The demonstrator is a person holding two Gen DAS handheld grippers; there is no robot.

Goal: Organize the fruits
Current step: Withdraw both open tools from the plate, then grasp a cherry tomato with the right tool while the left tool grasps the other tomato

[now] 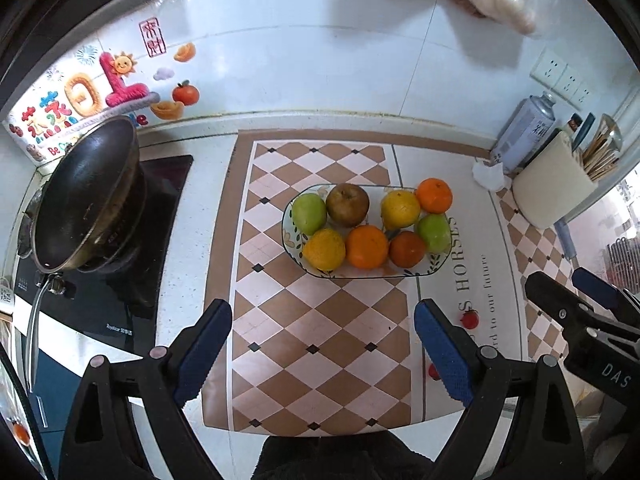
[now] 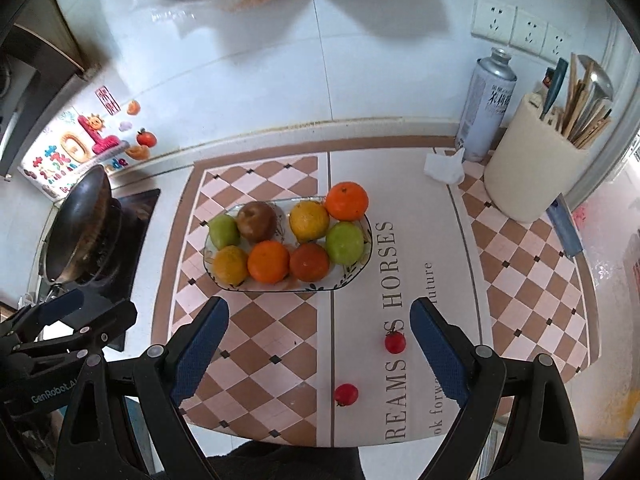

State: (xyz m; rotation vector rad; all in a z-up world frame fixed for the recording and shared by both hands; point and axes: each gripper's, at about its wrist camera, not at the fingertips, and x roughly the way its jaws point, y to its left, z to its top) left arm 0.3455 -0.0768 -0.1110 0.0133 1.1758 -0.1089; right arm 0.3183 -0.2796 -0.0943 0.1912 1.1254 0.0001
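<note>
So counting it up: eight pieces of fruit packed on the plate [image 2: 362, 258], sitting mid-counter on the checkered mat [image 2: 256, 344]. That's three oranges, one at the far right edge [image 2: 346, 201], one in the near row [image 2: 268, 261] and a darker reddish one [image 2: 309, 262] beside it; two yellowish citrus [image 2: 309, 220] [image 2: 230, 265]; two green apples [image 2: 344, 243] [image 2: 224, 231]; and one brown, dull-skinned round fruit [image 2: 256, 220] at the far side. Plus two little cherry tomatoes [image 2: 395, 342] [image 2: 346, 394] loose on the mat, near side, well apart from the plate. The plate is an oblong glazed dish with a dark rim and leafy print, and all the fruit touches its neighbours in two rows. Both tools hang over the near edge of the counter holding nothing: the left gripper [image 1: 323, 354] is spread wide, and the right gripper [image 2: 319, 354] is just as wide, both with blue rubbery ribbed pads on black plastic arms. Off to the left there's a dark metal wok [image 1: 86, 200] tilted on a black glass cooktop [image 1: 100, 304]. Far right: a silver spray can [image 2: 486, 106], a cream cylindrical utensil holder [image 2: 532, 172] stuffed with chopsticks, and a crumpled tissue [image 2: 444, 168]. The bagged stuff at the top is blurry and cut off, so I can't tell what it is. The mat's lettering is partly hidden by a tomato.
</note>
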